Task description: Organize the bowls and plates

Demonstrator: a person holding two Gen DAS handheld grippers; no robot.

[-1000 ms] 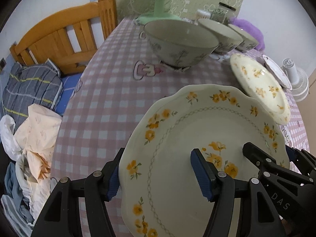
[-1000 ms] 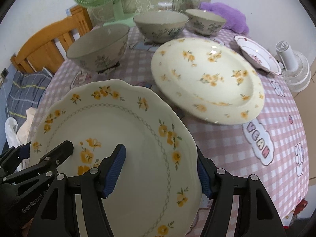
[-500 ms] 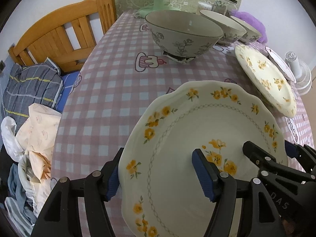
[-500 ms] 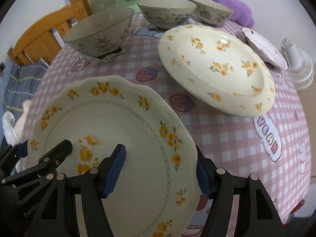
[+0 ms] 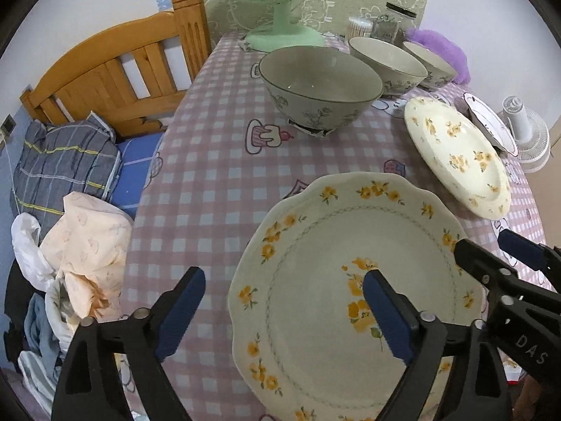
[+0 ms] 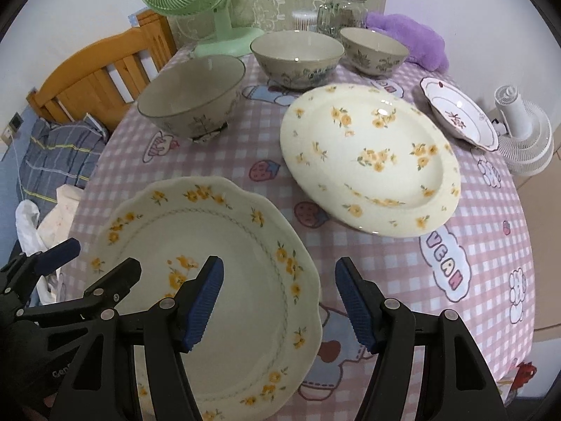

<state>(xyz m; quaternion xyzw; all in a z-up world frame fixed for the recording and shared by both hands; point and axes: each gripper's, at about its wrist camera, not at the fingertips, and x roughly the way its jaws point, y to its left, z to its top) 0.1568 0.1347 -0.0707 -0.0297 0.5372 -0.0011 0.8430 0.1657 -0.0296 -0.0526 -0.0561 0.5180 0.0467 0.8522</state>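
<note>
Pink gingham cloth [image 5: 217, 175] bears a scalloped floral plate [image 5: 315, 273] — left fingers [image 5: 182, 312], just widened, and right fingers [image 6: 205, 301] straddle its rim untouching.

Left gripper [image 5: 284, 315] jaws just opened wide, straddling left rim of scalloped plate [image 5: 315, 280] at lower centre, pads clear of it. Right gripper [image 5: 498, 251] over plate's right edge. Three bowls [image 5: 320, 86] upper centre; round plate [image 5: 455, 154] right.

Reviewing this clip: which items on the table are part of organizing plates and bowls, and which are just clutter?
Task items: scalloped plate, round flowered plate, small pink-rimmed plate, large bowl, middle bowl, small bowl.

Lying about: green fan, glass jar, purple cloth, white fan.
</note>
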